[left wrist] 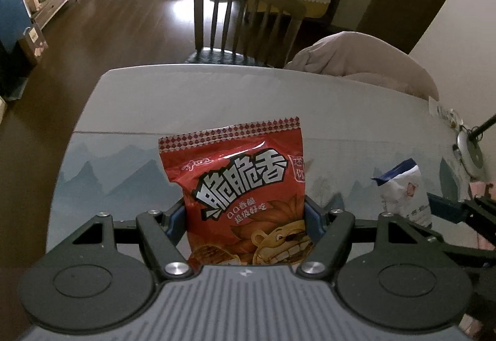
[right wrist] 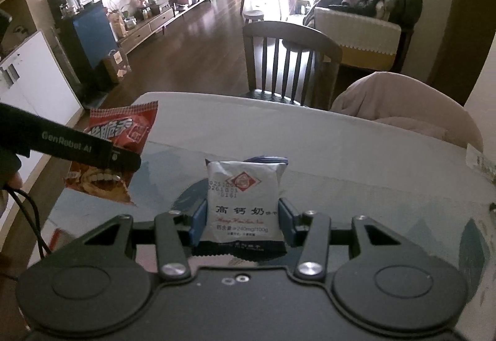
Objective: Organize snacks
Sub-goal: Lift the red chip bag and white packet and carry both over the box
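My left gripper (left wrist: 245, 217) is shut on a red snack bag (left wrist: 245, 186) with bold white lettering and a cartoon face; the bag stands upright between the blue pads, lifted above the table. The right wrist view shows that red snack bag (right wrist: 121, 130) at the left, behind the left gripper's black arm. My right gripper (right wrist: 243, 220) is shut on a small white milk-biscuit packet (right wrist: 243, 198) with a red diamond logo and a dark blue end, also held off the table. The same white packet (left wrist: 406, 189) appears at the right of the left wrist view, clamped by blue pads.
Below lies a table with a pale cloth (left wrist: 217, 99) printed with blue-grey mountains. A wooden chair (left wrist: 245, 21) stands at its far side, a second chair draped in beige fabric (left wrist: 365, 61) to the right. Small objects (left wrist: 465, 142) sit at the table's right edge.
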`<state>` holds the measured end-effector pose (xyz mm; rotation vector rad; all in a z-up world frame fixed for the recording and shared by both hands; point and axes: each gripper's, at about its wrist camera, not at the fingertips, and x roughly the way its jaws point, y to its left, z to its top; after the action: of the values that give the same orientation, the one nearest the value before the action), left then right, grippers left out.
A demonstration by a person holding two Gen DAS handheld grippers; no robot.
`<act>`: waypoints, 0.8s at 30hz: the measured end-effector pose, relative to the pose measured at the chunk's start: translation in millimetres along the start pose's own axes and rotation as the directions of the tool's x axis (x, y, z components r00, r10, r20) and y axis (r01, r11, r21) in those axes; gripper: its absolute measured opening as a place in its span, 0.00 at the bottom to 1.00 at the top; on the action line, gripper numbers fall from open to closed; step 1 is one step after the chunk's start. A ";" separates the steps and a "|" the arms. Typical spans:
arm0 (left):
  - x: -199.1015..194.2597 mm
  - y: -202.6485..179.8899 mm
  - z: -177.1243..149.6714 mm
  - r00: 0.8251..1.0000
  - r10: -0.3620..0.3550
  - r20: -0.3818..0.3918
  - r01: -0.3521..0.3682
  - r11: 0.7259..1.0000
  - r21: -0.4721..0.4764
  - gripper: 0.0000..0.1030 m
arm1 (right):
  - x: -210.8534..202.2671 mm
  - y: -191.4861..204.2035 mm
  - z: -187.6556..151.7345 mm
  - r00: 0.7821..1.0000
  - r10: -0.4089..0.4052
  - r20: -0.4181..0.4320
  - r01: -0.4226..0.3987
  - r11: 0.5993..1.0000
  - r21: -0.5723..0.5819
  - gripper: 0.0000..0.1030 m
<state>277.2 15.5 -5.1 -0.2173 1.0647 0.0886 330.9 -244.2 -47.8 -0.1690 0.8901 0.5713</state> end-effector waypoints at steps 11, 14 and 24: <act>-40.2 27.3 -59.8 0.999 -0.037 -0.031 0.039 0.997 0.062 0.71 | -27.5 45.9 -28.5 1.000 0.020 -0.019 -0.020 1.000 0.018 0.46; -45.8 34.5 -75.1 0.999 -0.034 -0.027 0.036 0.996 0.076 0.71 | -30.9 56.4 -34.4 0.999 0.029 -0.022 -0.028 0.999 0.020 0.46; -38.6 49.2 -125.4 0.996 -0.034 -0.078 0.042 0.992 0.117 0.71 | -19.0 88.3 -66.2 0.996 0.065 -0.063 -0.063 0.998 0.025 0.46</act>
<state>142.4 37.2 -36.4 -0.1346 1.1369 -0.0172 228.8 -202.1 -66.5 -0.1389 0.9662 0.6176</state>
